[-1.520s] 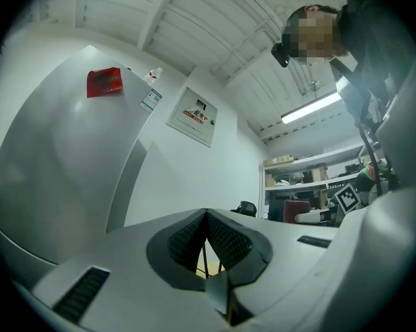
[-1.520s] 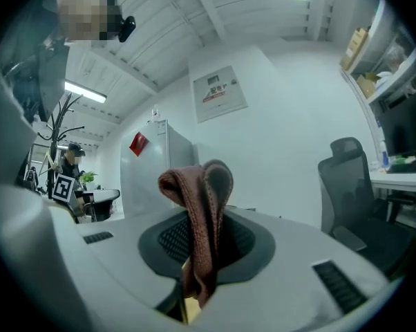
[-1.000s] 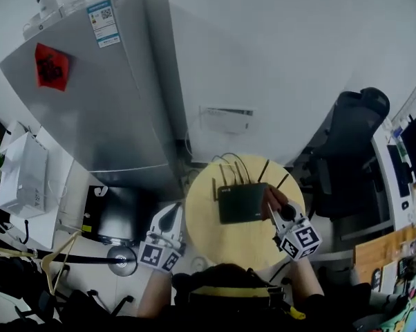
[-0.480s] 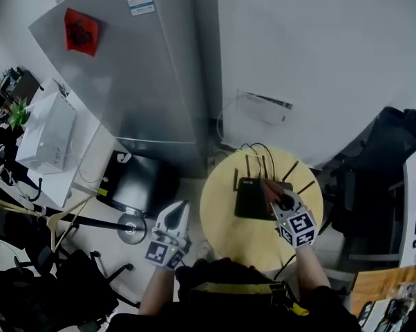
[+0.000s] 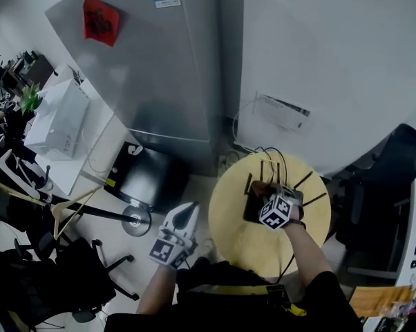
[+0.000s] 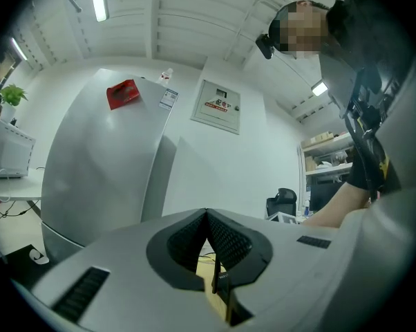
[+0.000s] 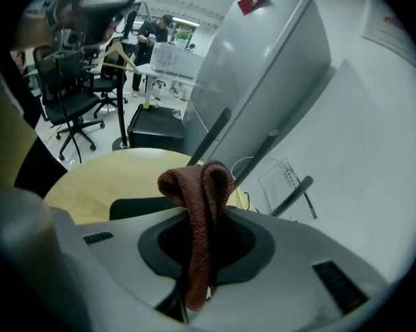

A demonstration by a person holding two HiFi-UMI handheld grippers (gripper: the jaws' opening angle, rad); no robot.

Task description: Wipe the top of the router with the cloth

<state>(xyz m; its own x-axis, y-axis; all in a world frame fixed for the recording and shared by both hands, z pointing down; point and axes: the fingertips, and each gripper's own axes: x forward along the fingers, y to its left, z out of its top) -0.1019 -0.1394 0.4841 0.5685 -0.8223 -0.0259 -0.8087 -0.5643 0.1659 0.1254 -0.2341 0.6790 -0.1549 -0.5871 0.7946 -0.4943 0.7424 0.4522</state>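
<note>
Office corner, grey fridge point(image 5: 159, 68) against a white wall. Round yellow table point(image 5: 229, 230) stands just in front of it.

Router point(image 5: 251, 209): black, lying flat on the far half of the table, antennas point(image 7: 211, 137) raised and slanting, cables running off its back edge.

Right gripper point(image 7: 206, 251): over the router, jaws clamped on a brown cloth point(image 7: 197, 185). The cloth is bunched in a fold past the jaw tips and lies above the router's top. Contact with the top cannot be confirmed.

Left gripper point(image 5: 187, 213): off the table, over the floor beside its left edge, well apart from the router. Jaw tips closed together, nothing between them.
</note>
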